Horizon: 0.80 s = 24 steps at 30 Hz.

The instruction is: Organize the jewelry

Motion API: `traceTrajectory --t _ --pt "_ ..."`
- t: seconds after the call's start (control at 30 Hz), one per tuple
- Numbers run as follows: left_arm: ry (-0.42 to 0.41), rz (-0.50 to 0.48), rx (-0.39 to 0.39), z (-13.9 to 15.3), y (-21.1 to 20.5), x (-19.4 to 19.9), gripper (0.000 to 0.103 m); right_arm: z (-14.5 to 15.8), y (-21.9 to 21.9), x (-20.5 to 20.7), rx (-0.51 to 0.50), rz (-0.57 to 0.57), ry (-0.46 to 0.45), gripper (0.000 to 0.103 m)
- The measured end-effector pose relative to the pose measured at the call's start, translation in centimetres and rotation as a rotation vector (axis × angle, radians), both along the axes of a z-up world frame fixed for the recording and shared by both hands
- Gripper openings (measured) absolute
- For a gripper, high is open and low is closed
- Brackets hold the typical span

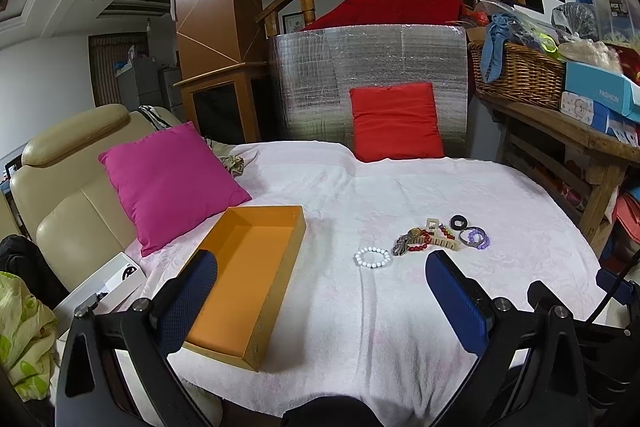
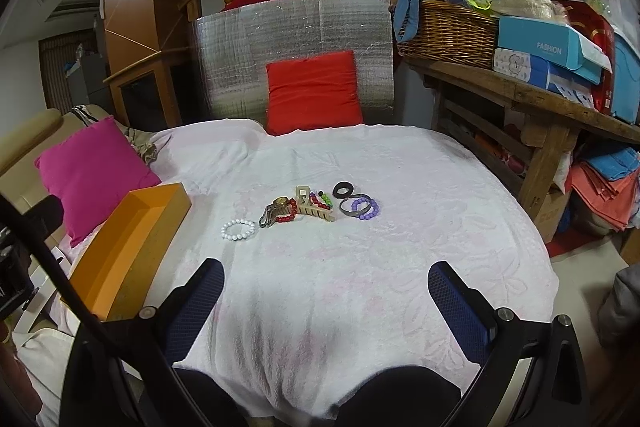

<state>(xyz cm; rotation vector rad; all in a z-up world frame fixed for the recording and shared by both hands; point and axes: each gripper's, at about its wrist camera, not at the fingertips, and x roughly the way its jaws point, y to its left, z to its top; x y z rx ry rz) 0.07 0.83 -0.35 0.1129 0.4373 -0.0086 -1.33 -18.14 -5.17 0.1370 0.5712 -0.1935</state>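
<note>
- The left gripper (image 1: 320, 291) has its jaws wide apart with nothing between them; its blue padded fingers (image 1: 456, 303) fill the bottom corners of the left wrist view.
- The right gripper (image 2: 326, 301) is likewise spread wide and holds nothing, hanging above the near edge of the white cloth (image 2: 320, 267).
- In the left wrist view, the left finger overlaps the near end of an orange box (image 1: 248, 275), which lies open and empty at lower left of centre on the cloth.
- Right of the box, near the middle of that frame, lies a white bead bracelet (image 1: 372, 257), apart from the rest.
- Just beyond it to the right sits a cluster: a watch (image 1: 406, 241), a red bead bracelet (image 1: 424, 241) and a beige hair claw (image 1: 440, 239), touching or overlapping one another.
- Further right lie a black ring-shaped piece (image 1: 457, 223), a metal bangle (image 1: 468, 239) and a purple bead bracelet (image 1: 480, 239); the last two overlap.
- In the right wrist view the same jewelry sits in the centre of the frame, the box at the left edge.
- A pink cushion (image 1: 172, 183) lies at the left beyond the box, a red cushion (image 1: 396, 121) at the far edge of the cloth against a silver foil panel (image 1: 360, 67).
- A wicker basket (image 1: 516, 75) stands on a wooden table (image 1: 576, 135) at upper right.
</note>
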Motion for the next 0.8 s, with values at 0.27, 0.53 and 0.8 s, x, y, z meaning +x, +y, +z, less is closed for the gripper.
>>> traceTrajectory --t 0.27,0.53,0.8 --pt "0.002 -0.003 -0.003 0.06 0.15 -0.01 0.103 -0.28 0.15 0.05 0.004 0.004 0.009 0.103" --pt "-0.005 -0.007 0.000 0.24 0.24 -0.11 0.103 -0.28 0.40 0.12 -0.002 0.011 0.011 0.103" --pt "0.002 -0.005 0.001 0.22 0.28 0.10 0.103 -0.17 0.52 0.34 -0.001 0.014 0.014 0.103"
